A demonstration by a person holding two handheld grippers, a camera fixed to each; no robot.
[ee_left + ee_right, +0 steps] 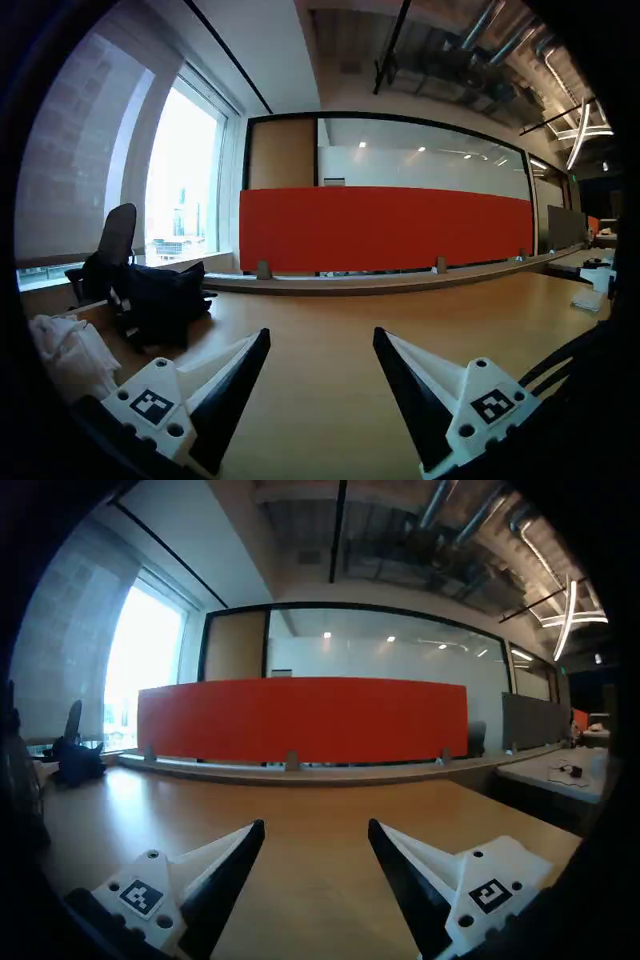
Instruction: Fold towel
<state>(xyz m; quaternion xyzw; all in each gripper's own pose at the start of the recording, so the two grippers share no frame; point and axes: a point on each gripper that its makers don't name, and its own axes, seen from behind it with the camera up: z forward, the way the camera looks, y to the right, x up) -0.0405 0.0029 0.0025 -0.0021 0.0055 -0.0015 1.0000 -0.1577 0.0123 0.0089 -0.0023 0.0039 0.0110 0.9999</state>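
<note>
A crumpled white towel (70, 356) lies at the left edge of the wooden table (336, 320), to the left of my left gripper (322, 334). That gripper hovers low over the bare wood, open, with nothing between its fingers. In the right gripper view my right gripper (316, 824) is also open over the wooden table (320, 800), its black-edged white fingers (228, 864) spread apart and holding nothing.
A black bag (160, 300) and a dark chair (112, 240) stand at the table's left, seen farther off as a black bag (76, 764). A red divider panel (384, 228) closes the far edge. White items (592, 292) sit on the right; another desk (560, 772) stands beyond.
</note>
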